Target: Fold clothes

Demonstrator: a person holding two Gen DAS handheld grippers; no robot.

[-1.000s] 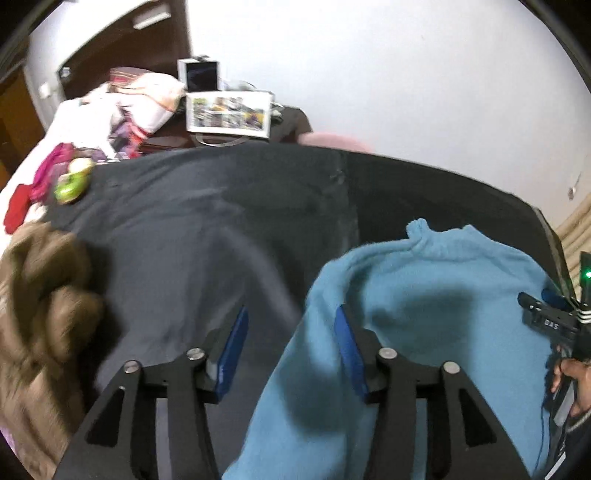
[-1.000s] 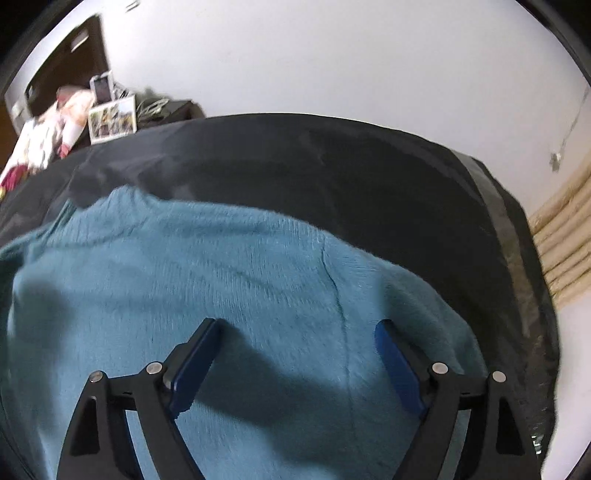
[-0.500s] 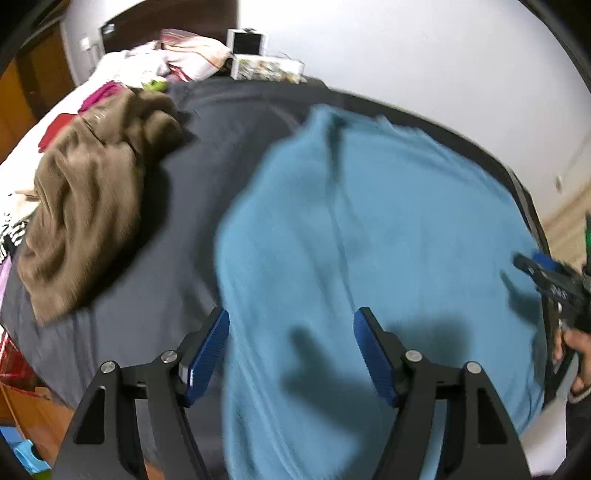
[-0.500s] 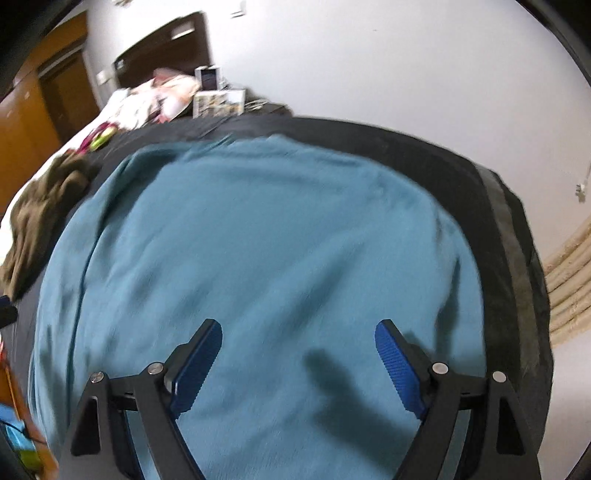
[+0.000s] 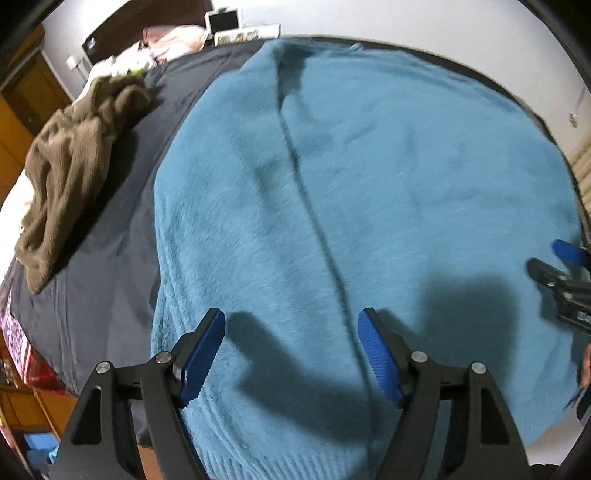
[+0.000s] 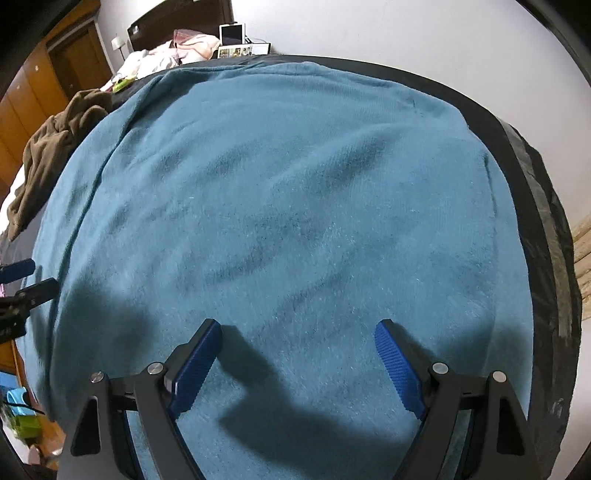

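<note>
While both tools point steeply down at the bed, the scene reads as follows.

Left gripper (image 5: 291, 354): jaws spread wide and have just been opening further; nothing is clamped between the blue pads, which hang over the near part of the garment and throw two dark shadows on it.

Right gripper (image 6: 297, 363): jaws set wide apart, with no cloth pinched between them; they stand above the near edge of the same garment, shadows falling just ahead of the fingers.

Each tool in the other's view: the right one shows at the right edge of the left camera's frame, the left one at the left edge of the right camera's frame.

Blue sweater (image 5: 369, 177): a fuzzy teal knit spread flat across the bed, filling most of both views; a long crease or seam runs from its far end toward the left tool, and the ribbed hem lies nearest the cameras.

Dark bedcover (image 5: 110, 229): lies under the sweater, showing as a band on the left and around the far and right edges.

Brown garment (image 5: 70, 166): crumpled in a heap on the bedcover, left of the sweater and apart from it.

Far end of the bed: a jumble of pale and pink fabrics (image 6: 184, 46) near a dark headboard (image 6: 177, 18), against a white wall.
</note>
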